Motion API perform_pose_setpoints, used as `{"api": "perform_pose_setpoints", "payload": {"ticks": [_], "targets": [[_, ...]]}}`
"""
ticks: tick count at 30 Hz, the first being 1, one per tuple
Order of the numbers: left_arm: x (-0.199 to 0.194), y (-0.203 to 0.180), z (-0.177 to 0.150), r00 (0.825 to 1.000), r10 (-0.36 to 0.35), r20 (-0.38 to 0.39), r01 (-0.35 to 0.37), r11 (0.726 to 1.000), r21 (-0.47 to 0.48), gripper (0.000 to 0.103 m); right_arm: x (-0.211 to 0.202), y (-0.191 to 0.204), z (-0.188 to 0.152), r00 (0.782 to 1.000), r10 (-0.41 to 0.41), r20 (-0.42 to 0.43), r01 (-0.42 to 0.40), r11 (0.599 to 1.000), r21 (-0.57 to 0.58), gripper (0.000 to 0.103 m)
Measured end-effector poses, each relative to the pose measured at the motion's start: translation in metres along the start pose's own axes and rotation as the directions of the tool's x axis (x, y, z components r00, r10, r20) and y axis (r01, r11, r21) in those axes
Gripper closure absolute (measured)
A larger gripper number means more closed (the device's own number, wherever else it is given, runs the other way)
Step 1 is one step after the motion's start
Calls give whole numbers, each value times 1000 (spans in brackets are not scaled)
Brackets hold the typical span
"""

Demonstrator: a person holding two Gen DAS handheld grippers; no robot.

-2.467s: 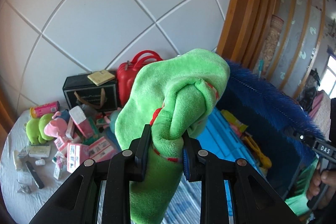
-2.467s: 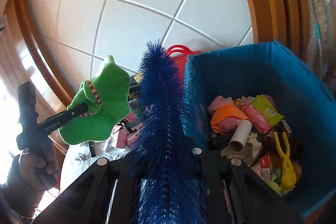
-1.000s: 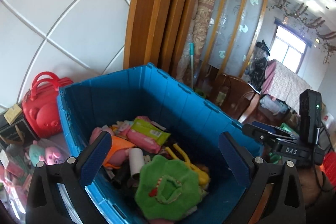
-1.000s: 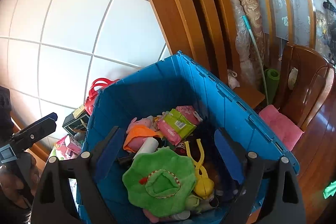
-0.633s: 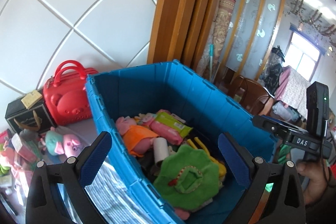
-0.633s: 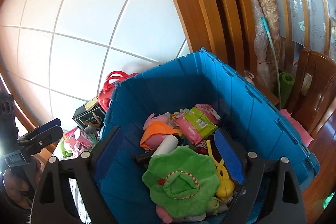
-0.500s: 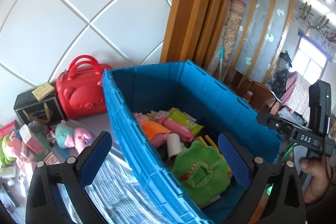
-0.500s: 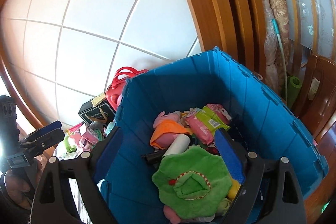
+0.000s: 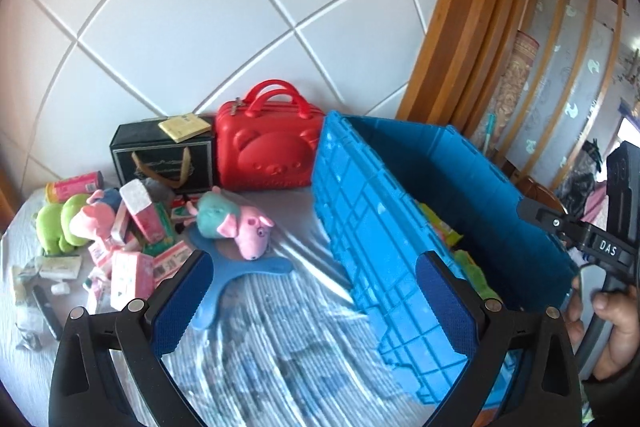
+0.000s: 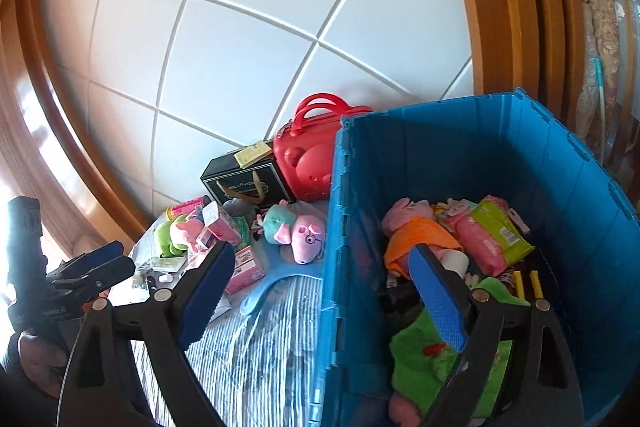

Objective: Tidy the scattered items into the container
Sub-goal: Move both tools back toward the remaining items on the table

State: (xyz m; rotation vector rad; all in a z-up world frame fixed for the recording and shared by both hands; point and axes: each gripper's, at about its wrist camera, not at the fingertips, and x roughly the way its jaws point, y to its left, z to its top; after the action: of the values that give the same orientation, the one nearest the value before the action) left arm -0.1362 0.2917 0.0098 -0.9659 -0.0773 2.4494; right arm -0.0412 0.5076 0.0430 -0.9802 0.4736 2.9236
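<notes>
Blue crate [image 10: 560, 187] partly between right gripper [image 10: 320, 295] wide-apart jaws.

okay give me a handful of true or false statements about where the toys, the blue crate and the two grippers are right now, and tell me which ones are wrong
1. Both the left gripper and the right gripper are open and empty. True.
2. The pink pig plush in a teal dress lies inside the blue crate. False: it lies on the cloth outside, on a blue hanger.
3. The green plush is in the crate. True.
4. The red suitcase lies open. False: it stands shut against the wall.
</notes>
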Motion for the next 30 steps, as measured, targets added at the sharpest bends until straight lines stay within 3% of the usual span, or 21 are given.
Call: {"api": "perform_pose_setpoints", "payload": {"ticks": [7,13,22,30], "targets": [[-14,96,-27,995,96,-35,-99,993,-70,1,40,71,-8,998,29,-57,-31,999,-38,14],[-23,196,-58,981,179,-69,-189,966,-178,1,84,134,-25,992,59,-112,-68,995,-79,14],[-18,314,-104,946,286,-153,-314,925,-212,1,156,204,-72,975,73,-210,-90,993,-75,14],[11,399,-143,913,351,-209,-396,885,-244,1,178,237,-107,965,38,-259,-60,995,-79,14]]}}
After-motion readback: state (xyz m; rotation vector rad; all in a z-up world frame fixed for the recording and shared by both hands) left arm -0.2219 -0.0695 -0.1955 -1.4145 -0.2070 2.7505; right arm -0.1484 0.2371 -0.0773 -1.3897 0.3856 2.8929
